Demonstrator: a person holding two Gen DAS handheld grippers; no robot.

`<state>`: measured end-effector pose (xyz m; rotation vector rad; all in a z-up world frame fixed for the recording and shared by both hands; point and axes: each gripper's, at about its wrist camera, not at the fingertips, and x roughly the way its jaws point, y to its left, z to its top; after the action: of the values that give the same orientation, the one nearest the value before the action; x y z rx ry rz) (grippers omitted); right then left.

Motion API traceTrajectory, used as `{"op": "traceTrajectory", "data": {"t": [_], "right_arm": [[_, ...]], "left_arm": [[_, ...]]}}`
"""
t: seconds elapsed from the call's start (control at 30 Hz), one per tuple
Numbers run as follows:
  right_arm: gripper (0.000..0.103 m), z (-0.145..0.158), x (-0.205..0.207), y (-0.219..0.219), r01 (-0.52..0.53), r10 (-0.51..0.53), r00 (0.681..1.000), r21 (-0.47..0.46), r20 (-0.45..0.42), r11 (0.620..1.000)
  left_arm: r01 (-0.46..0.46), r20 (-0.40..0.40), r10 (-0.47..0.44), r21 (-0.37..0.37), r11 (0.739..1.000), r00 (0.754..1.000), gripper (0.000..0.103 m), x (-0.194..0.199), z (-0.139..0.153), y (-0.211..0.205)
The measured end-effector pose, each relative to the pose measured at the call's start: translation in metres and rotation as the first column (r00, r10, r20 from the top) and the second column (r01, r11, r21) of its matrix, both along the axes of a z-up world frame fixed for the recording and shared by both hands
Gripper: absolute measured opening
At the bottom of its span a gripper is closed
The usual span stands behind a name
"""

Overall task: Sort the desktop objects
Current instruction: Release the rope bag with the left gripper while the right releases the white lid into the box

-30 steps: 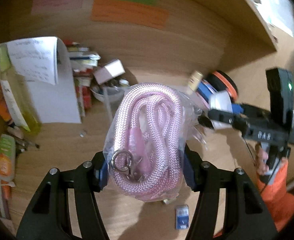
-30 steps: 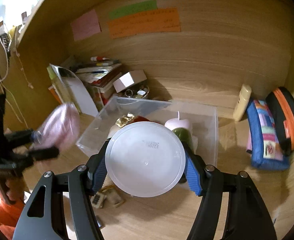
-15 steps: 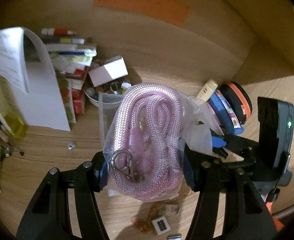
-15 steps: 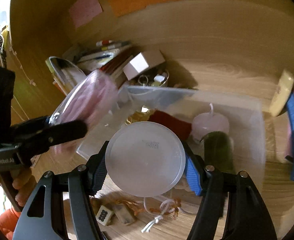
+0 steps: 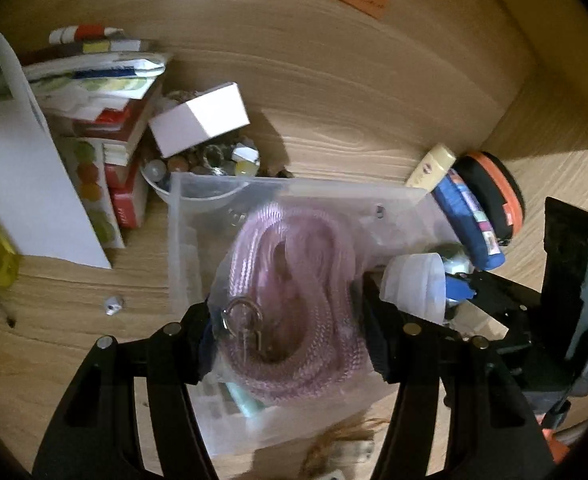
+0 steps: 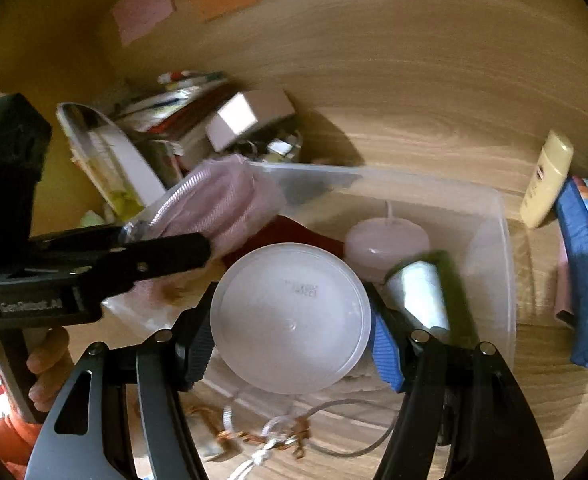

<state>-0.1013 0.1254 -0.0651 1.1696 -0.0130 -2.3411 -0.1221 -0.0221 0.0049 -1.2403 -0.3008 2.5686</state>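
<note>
Pink rope [image 5: 294,300] in a clear bag sits clamped between the left gripper's [image 5: 288,344] fingers, held over the clear bin [image 6: 489,248] on the bench [image 5: 66,300]. Beside it, over the same bin, the right gripper's [image 6: 292,320] fingers grip a round white lid [image 6: 290,318]; a candle [image 6: 385,240] sits inside the bin.

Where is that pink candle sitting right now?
In the right wrist view, the pink candle sits inside the clear plastic bin, just behind the round lid and left of a cream tube.
</note>
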Motion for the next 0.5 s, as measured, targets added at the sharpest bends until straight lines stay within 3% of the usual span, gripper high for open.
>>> {"op": "traceTrajectory", "data": {"t": [0.27,0.37,0.5], "right_arm": [[0.063,-0.003,0.0,-0.005,-0.004,0.005,1.0,0.03,-0.011,1.0],[0.063,0.003,0.005,-0.006,0.009,-0.008,0.999,0.043,-0.043,0.999],[0.07,0.011,0.011,-0.009,0.011,-0.006,0.997,0.059,-0.08,0.998]], "left_arm": [[0.01,-0.013,-0.01,0.007,1.0,1.0,0.061,0.007,0.003,-0.004],[-0.001,-0.045,0.0,-0.01,1.0,0.999,0.071,0.013,0.009,-0.002],[0.004,-0.113,-0.009,-0.045,0.999,0.994,0.074,0.025,0.022,0.003]]}}
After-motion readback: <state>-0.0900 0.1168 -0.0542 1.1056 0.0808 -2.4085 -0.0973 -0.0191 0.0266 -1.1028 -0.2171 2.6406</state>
